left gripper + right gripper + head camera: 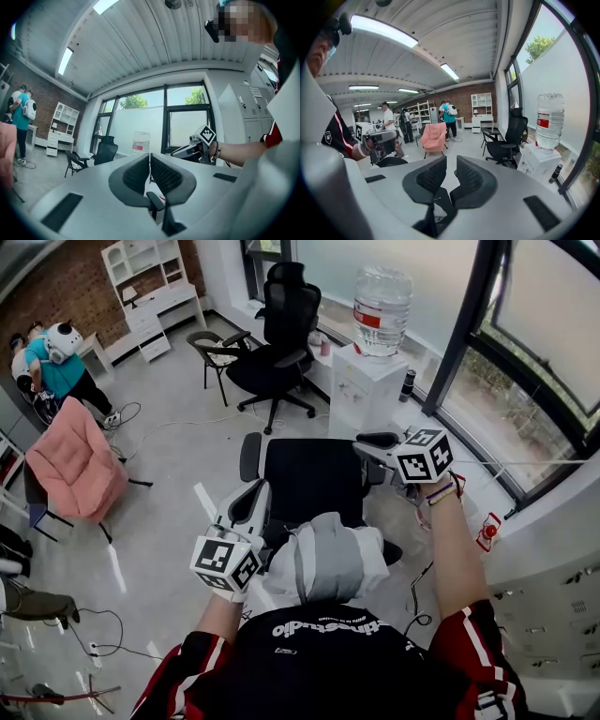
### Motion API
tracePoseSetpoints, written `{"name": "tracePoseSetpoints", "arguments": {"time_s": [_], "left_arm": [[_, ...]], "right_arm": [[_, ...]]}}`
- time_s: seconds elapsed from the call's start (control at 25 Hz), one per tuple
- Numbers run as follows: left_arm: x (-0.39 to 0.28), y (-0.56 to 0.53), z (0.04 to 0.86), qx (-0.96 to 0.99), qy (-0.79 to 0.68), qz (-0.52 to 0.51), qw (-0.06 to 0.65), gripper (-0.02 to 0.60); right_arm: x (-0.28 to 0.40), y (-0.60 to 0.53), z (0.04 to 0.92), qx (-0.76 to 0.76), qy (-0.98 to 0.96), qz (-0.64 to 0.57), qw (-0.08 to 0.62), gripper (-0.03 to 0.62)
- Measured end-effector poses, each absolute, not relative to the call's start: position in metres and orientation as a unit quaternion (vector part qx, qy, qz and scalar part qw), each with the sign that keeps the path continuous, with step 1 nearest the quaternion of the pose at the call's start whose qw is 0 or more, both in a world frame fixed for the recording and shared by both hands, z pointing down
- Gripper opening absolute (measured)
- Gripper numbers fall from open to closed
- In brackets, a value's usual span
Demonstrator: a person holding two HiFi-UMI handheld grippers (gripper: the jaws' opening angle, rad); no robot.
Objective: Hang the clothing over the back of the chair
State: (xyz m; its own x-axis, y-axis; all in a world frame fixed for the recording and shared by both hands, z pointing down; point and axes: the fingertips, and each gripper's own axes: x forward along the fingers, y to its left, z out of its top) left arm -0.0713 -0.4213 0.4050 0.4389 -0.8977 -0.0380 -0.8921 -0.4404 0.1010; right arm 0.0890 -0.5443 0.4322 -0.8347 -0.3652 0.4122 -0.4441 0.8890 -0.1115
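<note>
Left gripper (pixel 247 507) jaws pressed together, right gripper (pixel 377 444) jaws narrowly apart, both empty; unheld clothing (pixel 328 561) bunched beside left jaws may slide off chair (pixel 309 479)

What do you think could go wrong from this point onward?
The grey clothing sits bunched on the back of the black chair rather than spread out, and neither the left tool nor the right tool holds it, so it might slide off. The left tool is close beside it and could snag or drag it when pulled away.
</note>
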Motion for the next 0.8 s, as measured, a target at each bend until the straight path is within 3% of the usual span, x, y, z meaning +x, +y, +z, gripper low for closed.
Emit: {"name": "tracePoseSetpoints", "arguments": {"time_s": [0.32,0.8], "left_arm": [[-0.081,-0.407,0.396,0.852,-0.521,-0.035,0.037,0.026],[-0.092,-0.381,0.387,0.866,-0.497,-0.036,0.035,0.027]], "right_arm": [[0.079,-0.527,0.428,0.223,-0.955,0.095,0.172,0.017],[0.061,-0.483,0.425,0.27,-0.947,0.094,0.15,0.017]]}}
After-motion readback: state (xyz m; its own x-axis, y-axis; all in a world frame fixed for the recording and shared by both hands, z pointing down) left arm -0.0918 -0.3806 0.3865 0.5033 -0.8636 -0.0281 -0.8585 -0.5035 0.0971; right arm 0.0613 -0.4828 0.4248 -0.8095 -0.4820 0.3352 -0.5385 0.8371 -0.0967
